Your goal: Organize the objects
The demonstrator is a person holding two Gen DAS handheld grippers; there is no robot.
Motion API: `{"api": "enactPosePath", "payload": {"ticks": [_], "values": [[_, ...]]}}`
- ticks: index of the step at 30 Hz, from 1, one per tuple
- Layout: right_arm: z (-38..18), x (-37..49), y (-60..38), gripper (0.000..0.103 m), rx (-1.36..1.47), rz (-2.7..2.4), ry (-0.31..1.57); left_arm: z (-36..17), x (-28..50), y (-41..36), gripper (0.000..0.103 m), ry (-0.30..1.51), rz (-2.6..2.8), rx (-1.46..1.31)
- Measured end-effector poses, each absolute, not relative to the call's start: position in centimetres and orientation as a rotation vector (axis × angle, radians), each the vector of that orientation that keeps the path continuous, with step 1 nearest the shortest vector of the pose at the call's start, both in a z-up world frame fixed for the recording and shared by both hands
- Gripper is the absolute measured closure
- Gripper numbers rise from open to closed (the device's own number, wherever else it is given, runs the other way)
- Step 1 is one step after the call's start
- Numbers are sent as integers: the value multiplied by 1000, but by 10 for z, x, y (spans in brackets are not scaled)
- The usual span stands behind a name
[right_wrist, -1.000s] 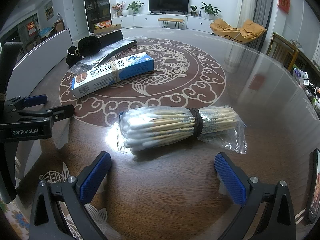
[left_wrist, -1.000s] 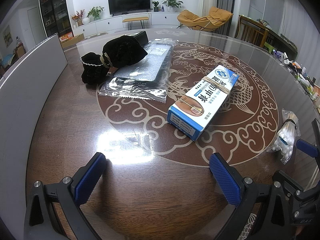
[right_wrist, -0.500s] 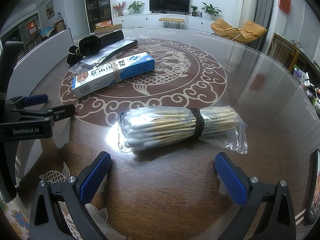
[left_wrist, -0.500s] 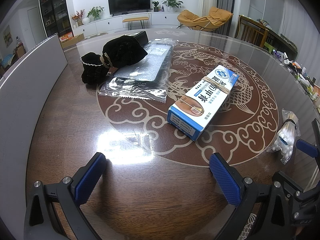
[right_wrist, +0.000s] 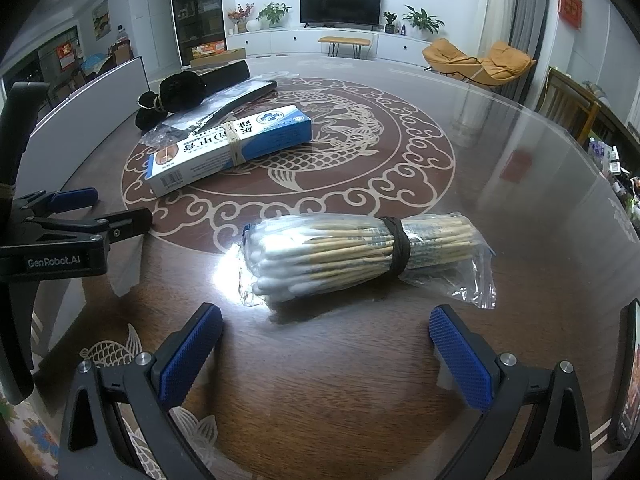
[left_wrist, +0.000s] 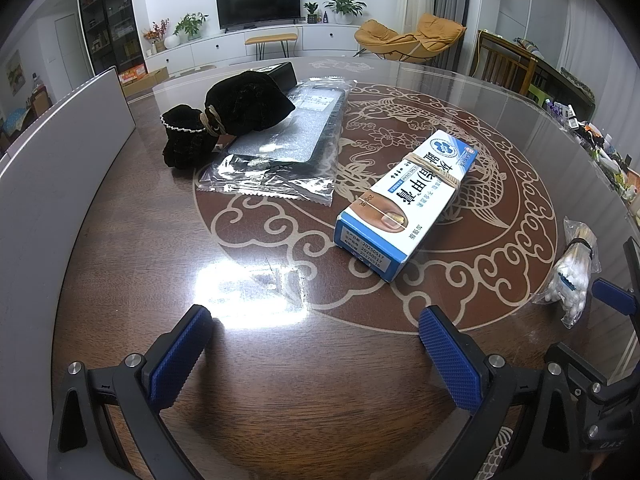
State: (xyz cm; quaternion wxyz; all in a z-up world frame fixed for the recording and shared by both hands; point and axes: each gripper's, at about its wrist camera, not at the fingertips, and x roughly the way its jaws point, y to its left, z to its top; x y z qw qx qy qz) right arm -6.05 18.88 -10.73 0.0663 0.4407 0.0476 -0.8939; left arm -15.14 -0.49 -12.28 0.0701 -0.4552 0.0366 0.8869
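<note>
A blue-and-white box (left_wrist: 408, 198) with a rubber band lies mid-table; it also shows in the right wrist view (right_wrist: 230, 144). A bag of cotton swabs (right_wrist: 360, 256) lies just ahead of my open, empty right gripper (right_wrist: 326, 350); the bag also shows at the right edge of the left wrist view (left_wrist: 574, 276). A black velvet pouch (left_wrist: 228, 118) rests on a flat dark item in a clear plastic sleeve (left_wrist: 284, 148), far left. My left gripper (left_wrist: 316, 346) is open and empty, short of the box; it also shows in the right wrist view (right_wrist: 80, 216).
The round wooden table (left_wrist: 280, 380) has a glass top with a fish pattern. A grey panel (left_wrist: 48, 176) runs along the left edge. A black box (left_wrist: 276, 74) lies behind the pouch. A phone (right_wrist: 628, 376) lies at the right edge.
</note>
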Motion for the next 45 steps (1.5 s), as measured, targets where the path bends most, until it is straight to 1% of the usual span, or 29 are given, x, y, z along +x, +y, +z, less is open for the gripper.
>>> {"api": "enactPosePath", "payload": {"ticks": [45], "values": [[-108,-60,189,0,1328,-2702,156,-123,-151,-5,0,110,2668,-1369]]}}
